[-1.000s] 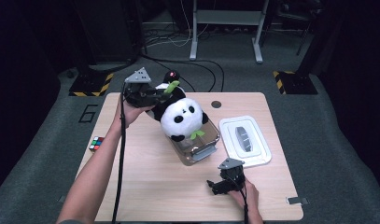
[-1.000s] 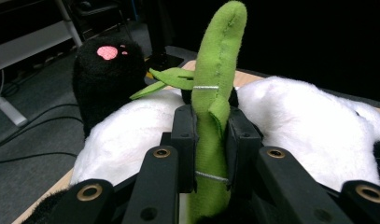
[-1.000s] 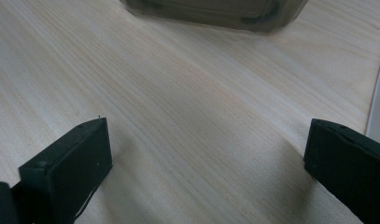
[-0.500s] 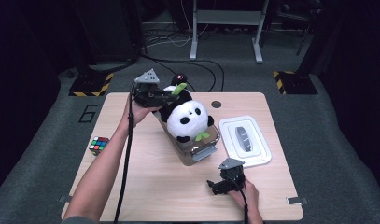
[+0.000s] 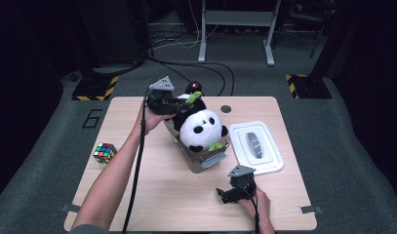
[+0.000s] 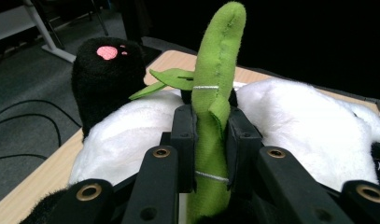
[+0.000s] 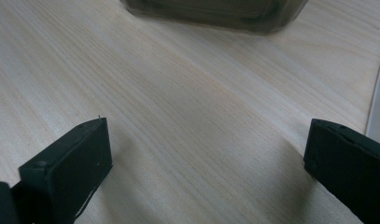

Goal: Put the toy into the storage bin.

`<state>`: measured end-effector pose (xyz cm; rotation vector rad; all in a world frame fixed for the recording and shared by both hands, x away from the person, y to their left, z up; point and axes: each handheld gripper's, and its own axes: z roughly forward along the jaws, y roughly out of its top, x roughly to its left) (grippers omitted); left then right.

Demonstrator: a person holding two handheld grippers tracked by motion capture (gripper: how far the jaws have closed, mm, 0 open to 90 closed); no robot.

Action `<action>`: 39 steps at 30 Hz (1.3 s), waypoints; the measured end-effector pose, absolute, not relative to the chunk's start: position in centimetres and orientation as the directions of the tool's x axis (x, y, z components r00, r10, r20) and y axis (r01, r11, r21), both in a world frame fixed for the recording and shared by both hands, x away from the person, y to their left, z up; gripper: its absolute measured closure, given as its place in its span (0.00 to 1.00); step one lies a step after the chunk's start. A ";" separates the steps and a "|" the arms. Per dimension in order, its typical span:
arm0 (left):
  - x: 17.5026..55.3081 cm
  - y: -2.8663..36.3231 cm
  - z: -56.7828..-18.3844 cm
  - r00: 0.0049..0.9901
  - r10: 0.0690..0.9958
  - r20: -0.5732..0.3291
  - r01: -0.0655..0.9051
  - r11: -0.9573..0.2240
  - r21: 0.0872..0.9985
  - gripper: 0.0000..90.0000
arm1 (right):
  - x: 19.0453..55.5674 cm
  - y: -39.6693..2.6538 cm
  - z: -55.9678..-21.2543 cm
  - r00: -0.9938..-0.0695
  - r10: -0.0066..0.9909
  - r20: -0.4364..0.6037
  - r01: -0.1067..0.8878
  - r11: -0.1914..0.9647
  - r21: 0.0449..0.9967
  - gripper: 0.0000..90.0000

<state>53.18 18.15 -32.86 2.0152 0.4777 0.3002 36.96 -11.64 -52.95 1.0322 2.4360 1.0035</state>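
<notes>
Left gripper [image 6: 207, 140] clamping bamboo stalk [image 6: 215, 88], panda [image 5: 202, 127] in box [image 5: 200, 158]

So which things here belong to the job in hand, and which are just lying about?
In use: left gripper, shut on the green bamboo stalk of the panda plush; clear box under the panda; white lid beside it.
Lying about: Rubik's cube; right gripper, open on the table.

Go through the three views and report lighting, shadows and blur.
High view: table well lit, surroundings dark, slightly soft. Left gripper view: green bamboo stalk between the jaws and plush panda sharp, background black. Right gripper view: right gripper casts soft shadows on the wood; the container at the top is blurred.
</notes>
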 end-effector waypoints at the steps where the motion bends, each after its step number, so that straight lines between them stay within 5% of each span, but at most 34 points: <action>1: 53.2 18.1 -33.1 0.892 0.451 0.006 0.208 -0.424 0.882 0.85 | 37.0 -11.6 -52.9 -0.692 0.722 -0.012 0.504 0.495 0.708 0.00; 27: 54.3 17.7 -37.6 0.870 0.483 -0.101 0.329 -0.416 0.848 0.79 | 37.0 -11.6 -53.0 -0.691 0.722 -0.014 0.503 0.495 0.708 0.00; 30: 54.5 17.7 -37.8 0.866 0.486 -0.122 0.355 -0.424 0.833 0.74 | 37.0 -11.6 -53.0 -0.692 0.722 -0.014 0.503 0.496 0.708 0.00; 39: 53.7 17.7 -36.1 0.834 0.535 -0.135 0.380 -0.379 0.844 0.32 | 37.0 -11.6 -53.0 -0.692 0.722 -0.014 0.502 0.496 0.708 0.00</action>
